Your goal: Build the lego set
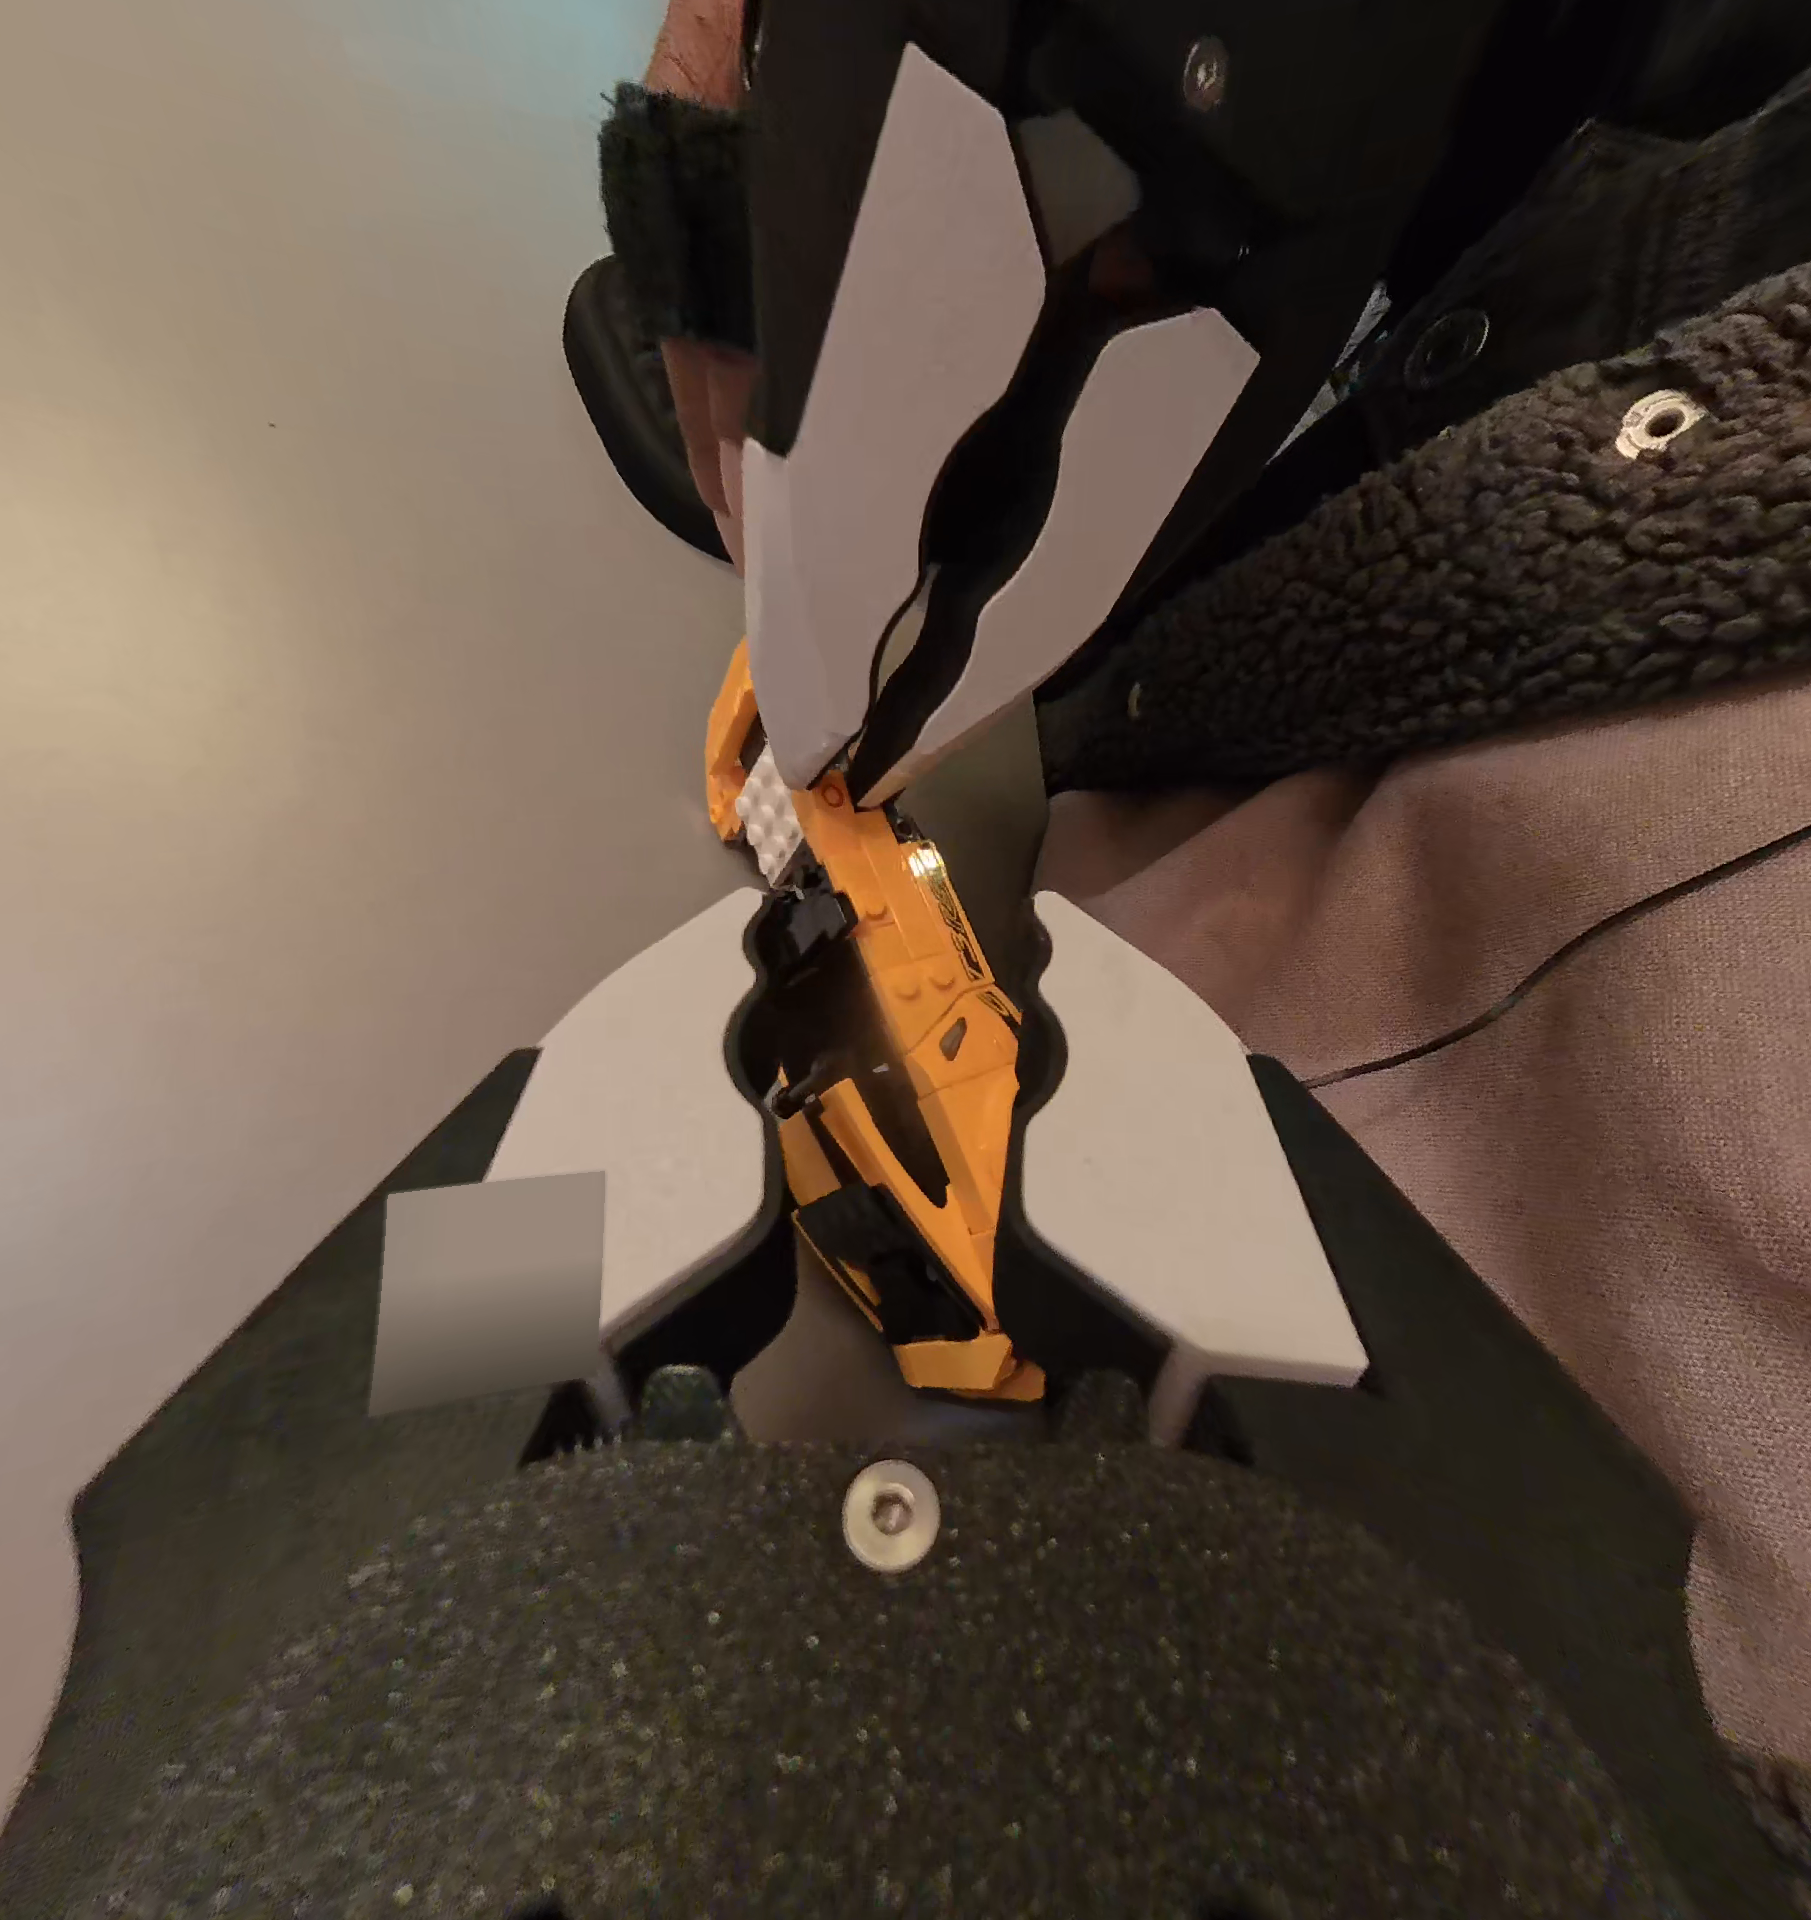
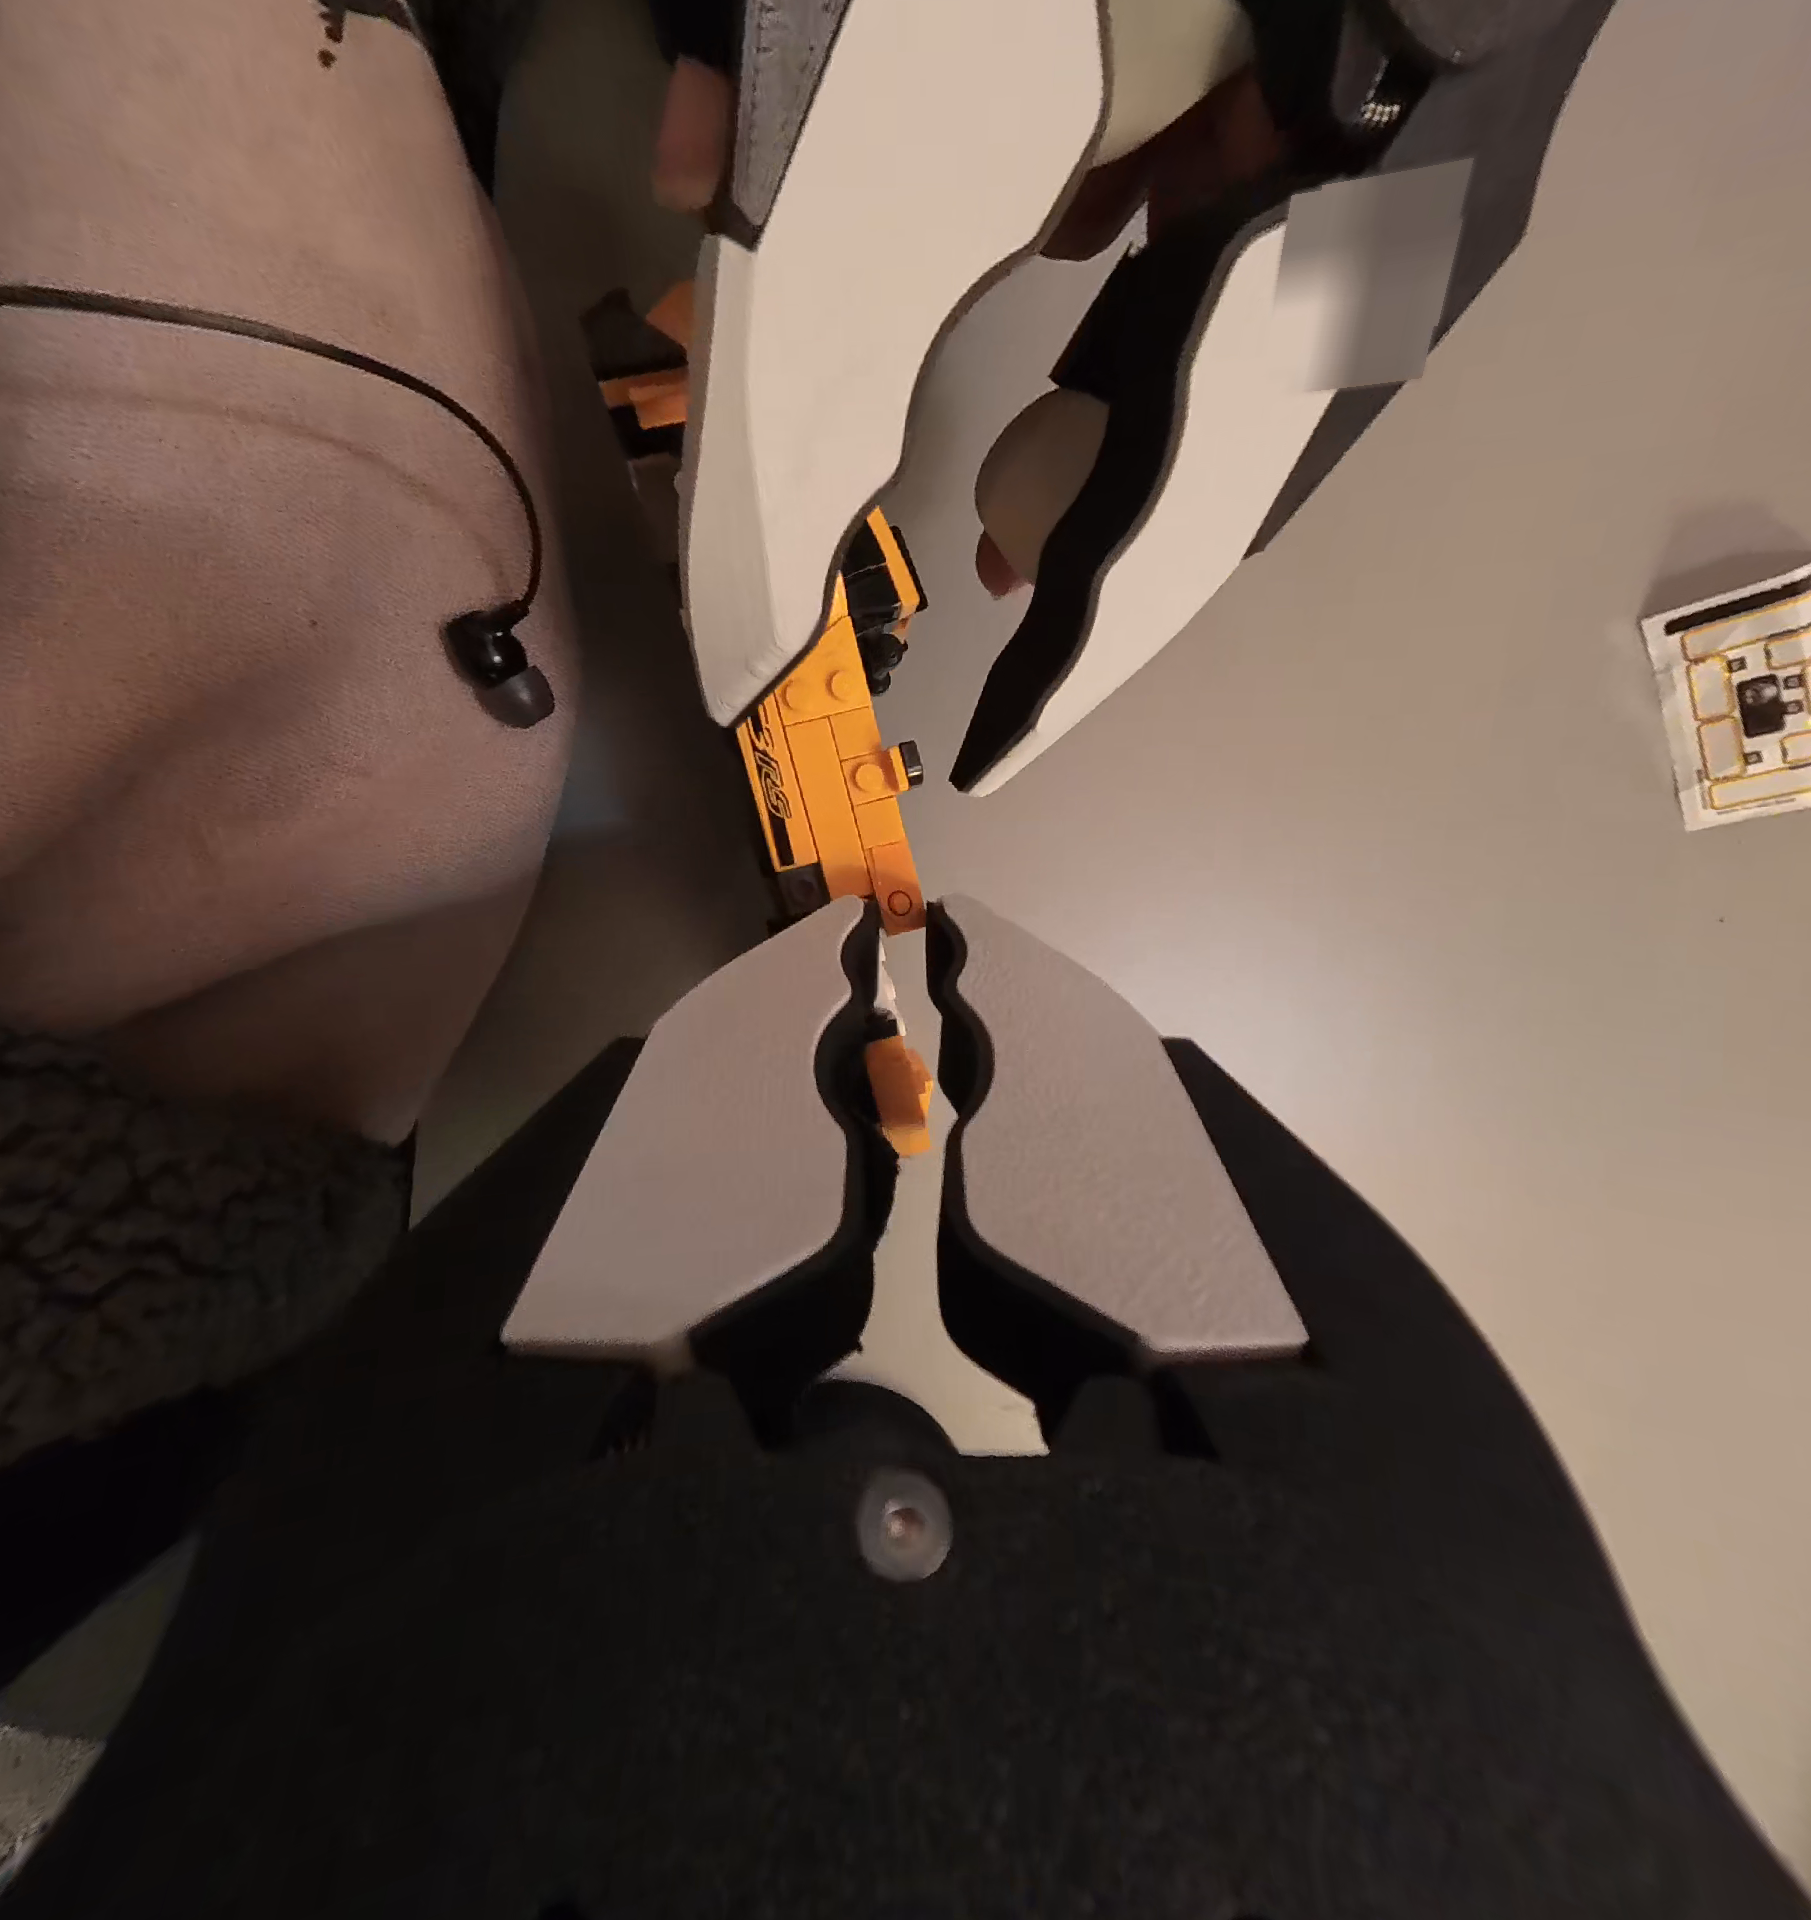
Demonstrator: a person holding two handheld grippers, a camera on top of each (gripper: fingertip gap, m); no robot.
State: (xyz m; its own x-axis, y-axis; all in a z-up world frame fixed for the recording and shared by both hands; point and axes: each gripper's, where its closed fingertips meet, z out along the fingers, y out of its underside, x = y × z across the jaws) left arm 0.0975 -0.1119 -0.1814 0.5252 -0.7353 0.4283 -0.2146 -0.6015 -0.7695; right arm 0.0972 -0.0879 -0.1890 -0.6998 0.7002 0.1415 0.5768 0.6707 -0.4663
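An orange and black lego car [image 1: 932, 1039] is held in the air between both grippers. My left gripper [image 1: 896, 914] is shut on the car's body, which lies lengthwise between its white fingers. My right gripper [image 1: 844, 774] comes in from above in the left wrist view and pinches the car's far end, next to a small white studded plate [image 1: 771, 810]. In the right wrist view my right gripper [image 2: 896, 904] is closed on the orange end of the car [image 2: 828, 790], and the left gripper [image 2: 854, 743] grips it from above.
A sticker sheet [image 2: 1753, 696] lies on the light table [image 2: 1400, 1039] to the right. The person's light garment [image 2: 205, 623], dark fleece jacket [image 1: 1503, 582] and a black earphone on a cable [image 2: 496, 675] are close beside the grippers. My left and right fingertips are right by each other.
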